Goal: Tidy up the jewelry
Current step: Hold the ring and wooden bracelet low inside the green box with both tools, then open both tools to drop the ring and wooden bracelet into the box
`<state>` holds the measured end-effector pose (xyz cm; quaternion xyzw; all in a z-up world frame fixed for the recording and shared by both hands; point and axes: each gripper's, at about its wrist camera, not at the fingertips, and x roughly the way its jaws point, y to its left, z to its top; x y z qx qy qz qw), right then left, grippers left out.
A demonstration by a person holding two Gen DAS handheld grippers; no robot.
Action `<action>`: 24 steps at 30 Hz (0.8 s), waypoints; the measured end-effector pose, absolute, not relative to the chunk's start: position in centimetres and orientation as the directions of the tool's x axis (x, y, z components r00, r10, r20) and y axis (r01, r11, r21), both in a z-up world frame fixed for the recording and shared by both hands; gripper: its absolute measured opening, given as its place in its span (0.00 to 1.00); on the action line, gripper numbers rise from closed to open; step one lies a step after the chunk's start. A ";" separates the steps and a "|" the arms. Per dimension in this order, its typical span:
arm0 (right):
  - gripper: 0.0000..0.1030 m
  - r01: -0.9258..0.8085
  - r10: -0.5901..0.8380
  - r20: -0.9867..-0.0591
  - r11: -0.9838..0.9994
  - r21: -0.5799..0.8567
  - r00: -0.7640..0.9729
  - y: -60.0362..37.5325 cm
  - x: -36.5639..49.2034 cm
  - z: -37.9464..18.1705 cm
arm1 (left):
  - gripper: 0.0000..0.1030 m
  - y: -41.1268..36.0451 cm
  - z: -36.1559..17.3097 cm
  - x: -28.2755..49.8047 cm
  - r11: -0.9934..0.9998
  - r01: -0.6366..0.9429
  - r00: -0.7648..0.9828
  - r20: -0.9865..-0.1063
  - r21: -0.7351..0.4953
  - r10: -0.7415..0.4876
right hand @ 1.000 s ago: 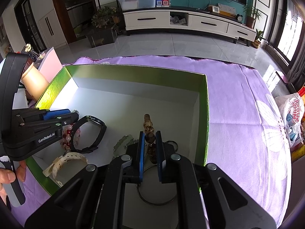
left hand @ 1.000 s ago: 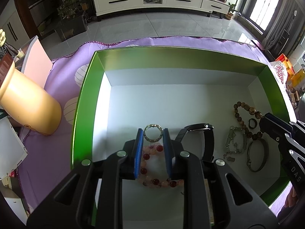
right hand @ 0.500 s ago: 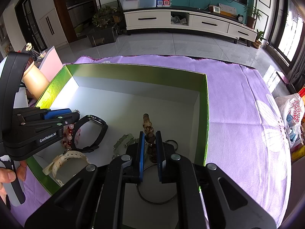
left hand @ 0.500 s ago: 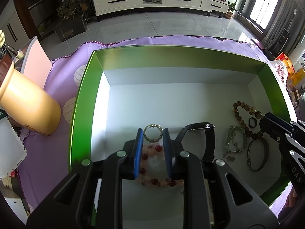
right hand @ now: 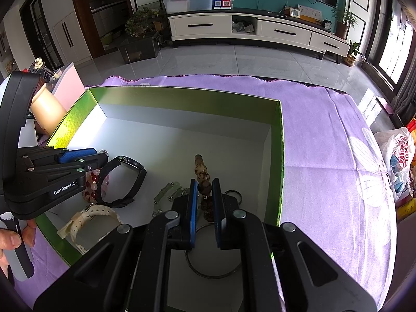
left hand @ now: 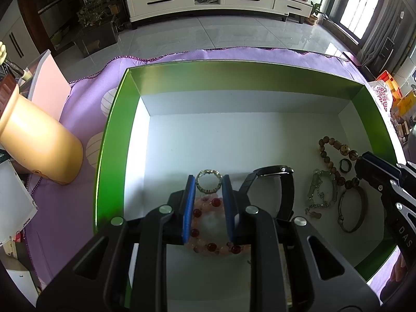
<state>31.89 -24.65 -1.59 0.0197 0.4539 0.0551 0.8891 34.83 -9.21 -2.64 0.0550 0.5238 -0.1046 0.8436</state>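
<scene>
A green box (left hand: 114,140) with a white floor holds the jewelry. My left gripper (left hand: 208,182) is open over a pink and red bead bracelet (left hand: 208,244), with a small pale ring bracelet (left hand: 208,182) between its tips. A black watch (left hand: 283,189) lies beside it. My right gripper (right hand: 203,187) is shut on a brown bead bracelet (right hand: 201,169), also seen in the left wrist view (left hand: 335,148). A silver bangle (left hand: 353,213), a jade chain bracelet (left hand: 321,192) and a dark ring (left hand: 345,165) lie near it.
The box sits on a purple cloth (right hand: 325,143). A tan cylinder jar (left hand: 39,143) and a pink board (left hand: 49,83) stand left of the box. A white watch (right hand: 91,215) lies at the box's near corner. A plastic bag (right hand: 397,153) lies at the right.
Nothing has visibly moved; both grippers hold the same pose over the same pieces.
</scene>
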 end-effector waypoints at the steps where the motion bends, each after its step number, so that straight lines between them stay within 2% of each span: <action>1: 0.11 -0.080 0.117 -0.805 0.993 0.086 0.582 -24.7 31.9 -1.6 | 0.20 -9.2 -2.6 34.9 0.972 0.234 0.429 -0.895 -0.017 -0.119; 24: 0.11 -0.084 0.126 -0.807 0.992 0.095 0.576 -24.9 31.8 -1.4 | 0.20 -9.2 -2.7 34.9 0.972 0.235 0.428 -0.896 -0.014 -0.116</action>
